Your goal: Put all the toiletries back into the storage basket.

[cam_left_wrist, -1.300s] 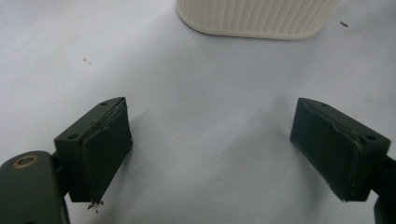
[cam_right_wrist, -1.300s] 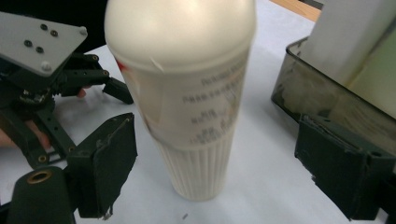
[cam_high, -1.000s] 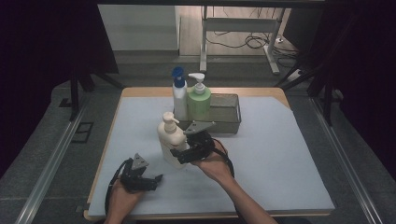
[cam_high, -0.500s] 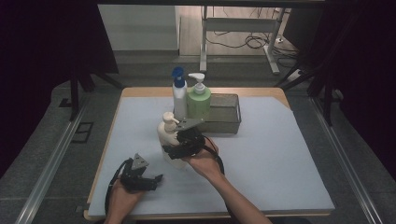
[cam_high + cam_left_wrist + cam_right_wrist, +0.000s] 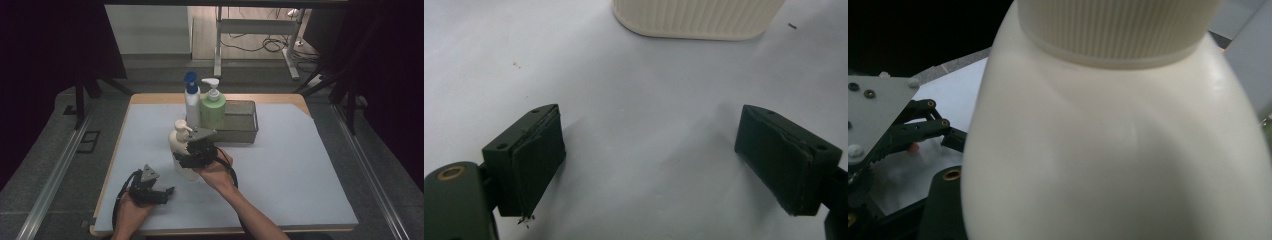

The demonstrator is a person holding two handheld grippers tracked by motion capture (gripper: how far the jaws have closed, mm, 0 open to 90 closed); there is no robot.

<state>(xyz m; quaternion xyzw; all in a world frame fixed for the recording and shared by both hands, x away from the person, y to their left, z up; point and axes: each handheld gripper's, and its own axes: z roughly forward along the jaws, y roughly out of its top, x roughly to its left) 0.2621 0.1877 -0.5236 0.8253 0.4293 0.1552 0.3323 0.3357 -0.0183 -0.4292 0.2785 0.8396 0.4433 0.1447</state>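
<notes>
- The cream pump bottle (image 5: 183, 152) stands upright on the pale blue mat (image 5: 300, 170), well in front of the grey metal basket (image 5: 239, 122) that already holds the blue-capped bottle (image 5: 192, 102) and the green pump bottle (image 5: 213, 107).
- The right gripper (image 5: 192, 159) is hard against the cream bottle's right flank; its jaws have just been closing, with the bottle's body between them. The right gripper view has the cream wall pressed up close, but I can't tell whether the pads are biting yet.
- The left gripper (image 5: 162, 192) rests low on the mat near the front edge, jaws spread wide with nothing between them; the bottle's ribbed base sits ahead of it, apart.
- The key relation: the bottle's long axis runs vertical and the right gripper comes at it level from the side, so the right hand is plainly the nearer 1.
- My read: once gripped, a straight lift toward the basket behind looks likely.
</notes>
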